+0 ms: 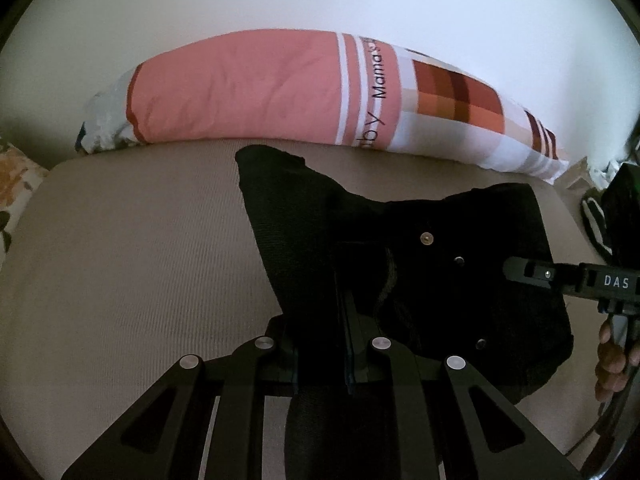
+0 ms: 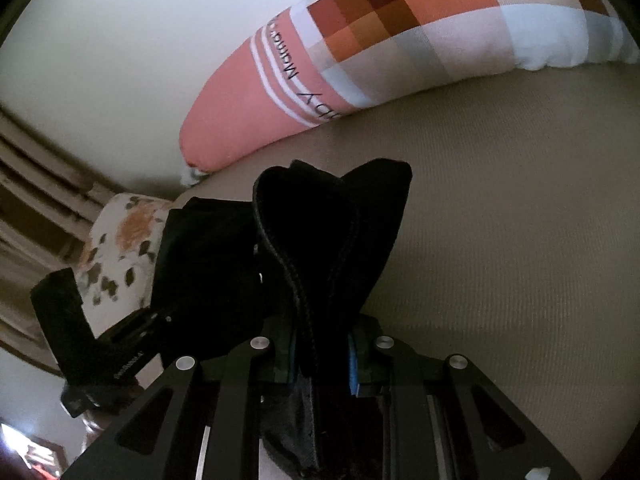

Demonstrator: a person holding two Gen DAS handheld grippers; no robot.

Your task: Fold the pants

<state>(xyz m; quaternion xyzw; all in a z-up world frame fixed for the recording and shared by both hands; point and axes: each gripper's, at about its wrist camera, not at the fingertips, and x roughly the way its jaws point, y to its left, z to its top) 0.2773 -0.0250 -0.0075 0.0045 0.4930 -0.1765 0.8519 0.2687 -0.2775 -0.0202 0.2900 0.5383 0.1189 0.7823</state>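
Black pants (image 1: 420,248) with metal rivets hang lifted above the beige bed (image 1: 140,248). My left gripper (image 1: 324,344) is shut on their dark cloth, which bunches up between the fingers. From the right edge of the left wrist view my right gripper (image 1: 516,272) reaches in and pinches the far side of the same cloth, with a person's hand (image 1: 612,356) behind it. In the right wrist view the right gripper (image 2: 320,352) is shut on a stitched edge of the pants (image 2: 320,224). The left gripper's body (image 2: 120,344) shows at the lower left there.
A long pink and checked bolster pillow (image 1: 260,88) lies along the white wall at the back of the bed. A floral pillow (image 2: 120,240) sits at the bed's left end. Bare beige sheet (image 2: 500,240) spreads to the right of the pants.
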